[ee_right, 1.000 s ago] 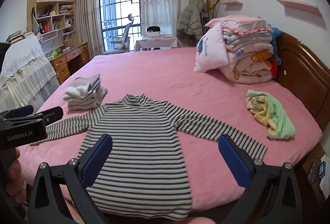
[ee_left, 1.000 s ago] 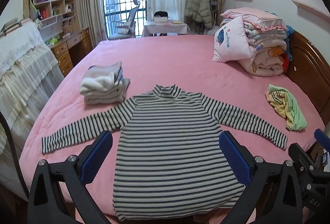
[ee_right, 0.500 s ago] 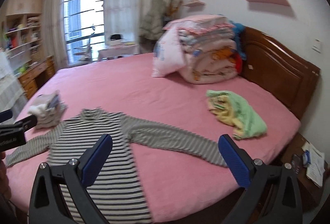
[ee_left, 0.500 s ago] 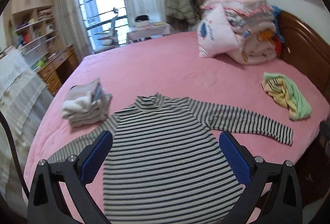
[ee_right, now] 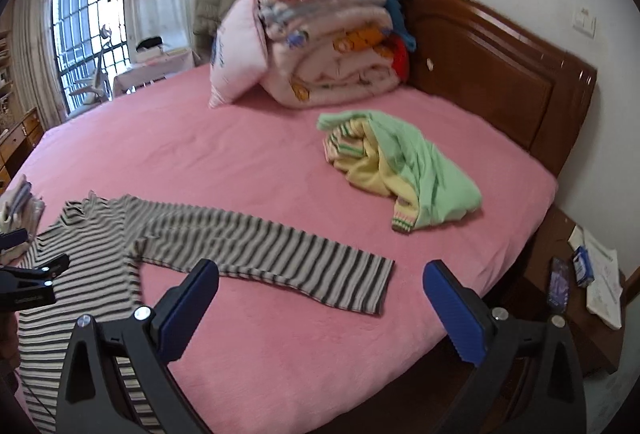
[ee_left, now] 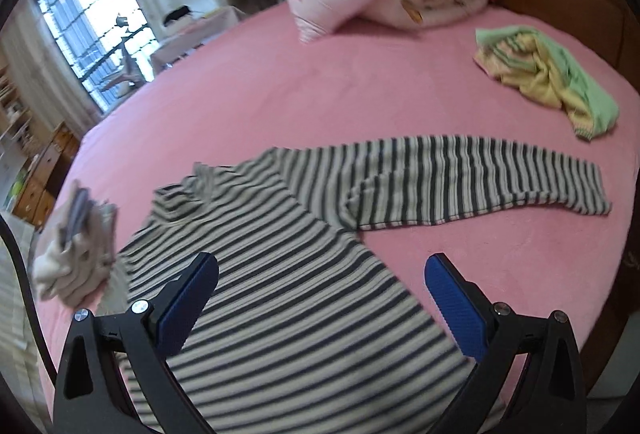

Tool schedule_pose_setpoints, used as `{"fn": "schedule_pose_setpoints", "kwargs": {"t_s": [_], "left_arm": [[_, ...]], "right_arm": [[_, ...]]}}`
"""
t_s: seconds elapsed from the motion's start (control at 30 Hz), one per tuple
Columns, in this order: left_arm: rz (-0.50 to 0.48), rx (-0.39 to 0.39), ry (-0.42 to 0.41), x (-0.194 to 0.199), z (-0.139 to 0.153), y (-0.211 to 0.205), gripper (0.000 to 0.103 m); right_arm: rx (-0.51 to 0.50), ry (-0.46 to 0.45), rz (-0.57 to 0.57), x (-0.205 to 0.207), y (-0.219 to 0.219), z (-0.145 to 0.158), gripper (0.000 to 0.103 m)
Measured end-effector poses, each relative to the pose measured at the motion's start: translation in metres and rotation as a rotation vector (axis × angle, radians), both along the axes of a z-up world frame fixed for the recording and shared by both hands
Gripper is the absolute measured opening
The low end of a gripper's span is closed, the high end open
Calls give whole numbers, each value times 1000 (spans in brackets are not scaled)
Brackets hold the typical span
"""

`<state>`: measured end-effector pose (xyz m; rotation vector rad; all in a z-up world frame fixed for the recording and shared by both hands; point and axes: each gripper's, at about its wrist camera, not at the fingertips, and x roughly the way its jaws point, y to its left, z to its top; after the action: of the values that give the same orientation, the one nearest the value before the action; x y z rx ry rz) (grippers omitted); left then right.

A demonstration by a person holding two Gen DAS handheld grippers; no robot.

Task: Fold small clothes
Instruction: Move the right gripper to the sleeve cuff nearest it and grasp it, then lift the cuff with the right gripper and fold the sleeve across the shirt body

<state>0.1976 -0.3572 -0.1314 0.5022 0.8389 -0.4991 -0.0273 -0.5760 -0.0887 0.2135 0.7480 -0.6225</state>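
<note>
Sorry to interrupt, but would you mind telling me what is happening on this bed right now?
A person with a two-finger gripper in each hand is about to fold a striped top spread flat on the pink bed. Both the left gripper and the right gripper are open and empty. One sleeve lies stretched out, unfolded. A folded stack sits beside the top, and a green-yellow garment waits crumpled near the headboard.
</note>
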Motion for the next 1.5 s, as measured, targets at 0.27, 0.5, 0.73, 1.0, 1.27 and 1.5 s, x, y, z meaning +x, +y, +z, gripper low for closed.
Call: {"fn": "schedule_pose_setpoints", "kwargs": {"t_s": [0.27, 0.5, 0.73, 1.0, 1.27, 1.5], "left_arm": [[-28, 76, 52, 44, -75, -55, 103], [-57, 108, 82, 65, -114, -80, 103], [-59, 134, 111, 74, -139, -82, 103], [-40, 131, 133, 77, -145, -83, 103], [-18, 92, 134, 69, -118, -82, 103], [41, 7, 72, 59, -49, -34, 103]], "right_arm": [[214, 119, -76, 12, -61, -94, 81], [327, 156, -132, 11, -85, -141, 79], [440, 98, -174, 7, -114, -160, 79], [463, 127, -196, 26, -132, -185, 51], [337, 132, -119, 40, -116, -146, 8], [142, 33, -9, 65, -78, -50, 8]]}}
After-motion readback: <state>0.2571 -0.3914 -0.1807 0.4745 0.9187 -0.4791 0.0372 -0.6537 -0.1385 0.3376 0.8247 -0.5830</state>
